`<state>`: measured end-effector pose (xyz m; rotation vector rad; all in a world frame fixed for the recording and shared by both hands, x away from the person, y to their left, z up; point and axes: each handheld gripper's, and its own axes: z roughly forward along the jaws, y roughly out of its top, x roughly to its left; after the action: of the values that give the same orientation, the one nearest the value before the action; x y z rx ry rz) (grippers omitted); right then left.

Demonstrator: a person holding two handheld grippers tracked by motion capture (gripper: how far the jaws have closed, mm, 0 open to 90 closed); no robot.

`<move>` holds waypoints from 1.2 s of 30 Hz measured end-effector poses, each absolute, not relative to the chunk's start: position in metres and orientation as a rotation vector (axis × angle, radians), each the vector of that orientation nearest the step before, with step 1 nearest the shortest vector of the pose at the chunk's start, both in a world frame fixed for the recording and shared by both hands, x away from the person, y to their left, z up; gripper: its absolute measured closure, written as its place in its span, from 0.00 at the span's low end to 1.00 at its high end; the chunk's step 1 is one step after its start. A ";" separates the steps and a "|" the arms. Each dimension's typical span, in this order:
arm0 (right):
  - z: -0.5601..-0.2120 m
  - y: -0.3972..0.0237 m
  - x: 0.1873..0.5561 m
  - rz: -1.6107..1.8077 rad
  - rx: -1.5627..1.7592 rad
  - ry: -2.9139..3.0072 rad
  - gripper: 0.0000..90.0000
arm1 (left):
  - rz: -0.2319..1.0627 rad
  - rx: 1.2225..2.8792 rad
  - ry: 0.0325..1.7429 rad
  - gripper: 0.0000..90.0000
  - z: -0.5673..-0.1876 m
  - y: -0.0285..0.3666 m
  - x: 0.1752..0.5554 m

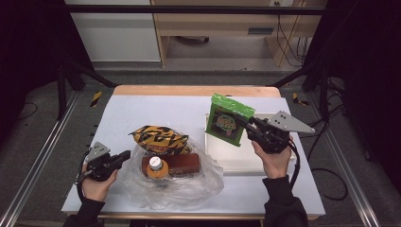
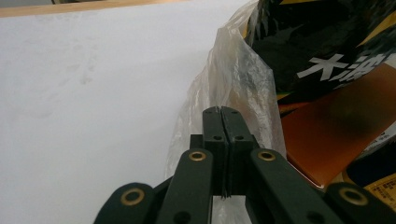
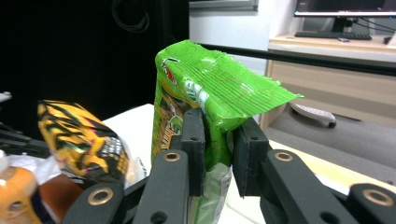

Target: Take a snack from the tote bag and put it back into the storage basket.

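My right gripper (image 1: 246, 126) is shut on a green snack bag (image 1: 226, 122) and holds it upright over the left end of a white tray (image 1: 236, 161). In the right gripper view the two pads squeeze the green bag (image 3: 205, 88) a little below its crimped top. My left gripper (image 1: 126, 154) is shut on the left rim of a clear plastic bag (image 1: 189, 187). In the left gripper view its jaws stand together with the bag's film (image 2: 233, 70) rising just past them.
Inside the plastic bag lie a yellow-and-black snack bag (image 1: 158, 138), a brown box (image 1: 184, 163) and a bottle of orange drink (image 1: 156, 168). The white table top (image 1: 156, 106) runs to a wooden far edge. Black frame posts flank the table.
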<state>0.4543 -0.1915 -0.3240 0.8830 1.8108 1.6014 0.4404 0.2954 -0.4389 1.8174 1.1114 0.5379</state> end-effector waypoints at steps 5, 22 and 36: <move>-0.332 -0.196 0.464 1.570 0.913 1.811 0.85 | 0.540 1.817 1.110 1.00 -0.438 0.296 0.440; -0.357 -0.196 0.499 1.483 0.965 1.844 0.85 | 0.546 1.824 1.105 1.00 -0.439 0.295 0.440; -0.384 -0.190 0.522 1.421 1.023 1.901 0.85 | 0.550 1.825 1.104 1.00 -0.438 0.295 0.440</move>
<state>0.5215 -0.1904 -0.3835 1.0233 1.9011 1.4211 0.4403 0.2951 -0.4385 1.8247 1.1044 0.5503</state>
